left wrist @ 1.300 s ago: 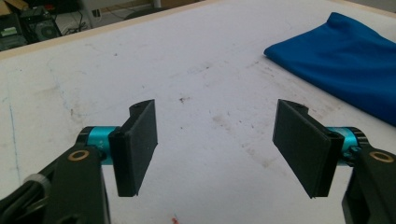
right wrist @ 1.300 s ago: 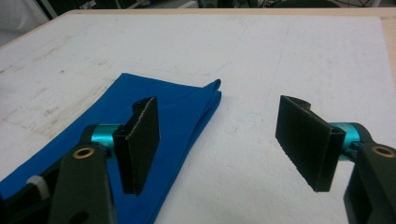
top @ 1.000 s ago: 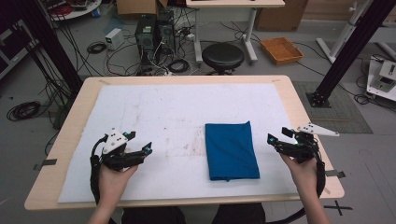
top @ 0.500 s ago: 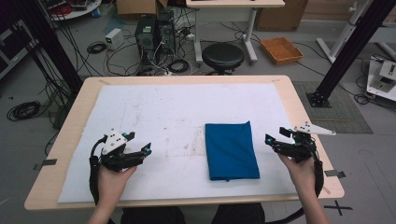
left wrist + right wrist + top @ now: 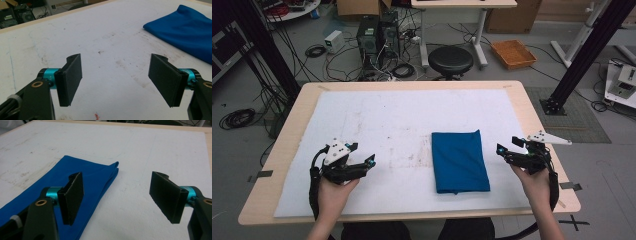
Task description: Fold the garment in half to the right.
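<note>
Folded blue cloth (image 5: 460, 161), soft rectangle, on stained white mat (image 5: 377, 120)

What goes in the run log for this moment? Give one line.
left gripper: open, empty, apart from cloth | right gripper: open, empty, beside cloth | blue cloth: folded, flat on white mat

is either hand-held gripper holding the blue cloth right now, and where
No. Both the left hand-held gripper and right hand-held gripper are open and empty, apart from the folded blue cloth.

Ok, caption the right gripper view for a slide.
Open right claw poised over white table cover, beside folded blue cloth.
</note>
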Demonstrator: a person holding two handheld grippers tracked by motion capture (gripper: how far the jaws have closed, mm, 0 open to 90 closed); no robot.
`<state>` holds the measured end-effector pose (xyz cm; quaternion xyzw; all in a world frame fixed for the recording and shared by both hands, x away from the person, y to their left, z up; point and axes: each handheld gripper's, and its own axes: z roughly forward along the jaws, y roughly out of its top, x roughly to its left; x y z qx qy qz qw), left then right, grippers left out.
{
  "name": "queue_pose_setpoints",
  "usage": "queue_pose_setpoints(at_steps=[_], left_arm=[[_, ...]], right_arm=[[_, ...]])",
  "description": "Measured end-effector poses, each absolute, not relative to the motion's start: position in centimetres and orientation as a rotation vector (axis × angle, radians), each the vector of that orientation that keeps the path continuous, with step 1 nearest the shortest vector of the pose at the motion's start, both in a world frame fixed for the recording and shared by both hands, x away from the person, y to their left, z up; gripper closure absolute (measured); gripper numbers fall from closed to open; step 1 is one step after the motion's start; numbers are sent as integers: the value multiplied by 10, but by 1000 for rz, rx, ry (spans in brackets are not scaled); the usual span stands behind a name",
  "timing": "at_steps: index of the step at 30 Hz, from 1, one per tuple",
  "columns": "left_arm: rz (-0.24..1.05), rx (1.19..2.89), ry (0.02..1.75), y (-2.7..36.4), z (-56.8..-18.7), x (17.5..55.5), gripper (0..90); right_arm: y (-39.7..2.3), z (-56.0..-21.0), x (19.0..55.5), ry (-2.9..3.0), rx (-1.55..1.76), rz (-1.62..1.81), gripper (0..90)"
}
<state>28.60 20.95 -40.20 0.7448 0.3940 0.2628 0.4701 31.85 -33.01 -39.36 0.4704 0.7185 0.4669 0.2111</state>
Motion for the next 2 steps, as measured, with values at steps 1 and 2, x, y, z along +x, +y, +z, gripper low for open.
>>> queue_pose_setpoints(at_steps=[1, 2], left_arm=[[641, 1826, 964, 209, -402, 286, 271], [641, 1826, 964, 209, -402, 286, 271]], right_arm=[[-330, -394, 319, 1995, 1306, 1299, 276], [-330, -394, 319, 1995, 1306, 1299, 276]])
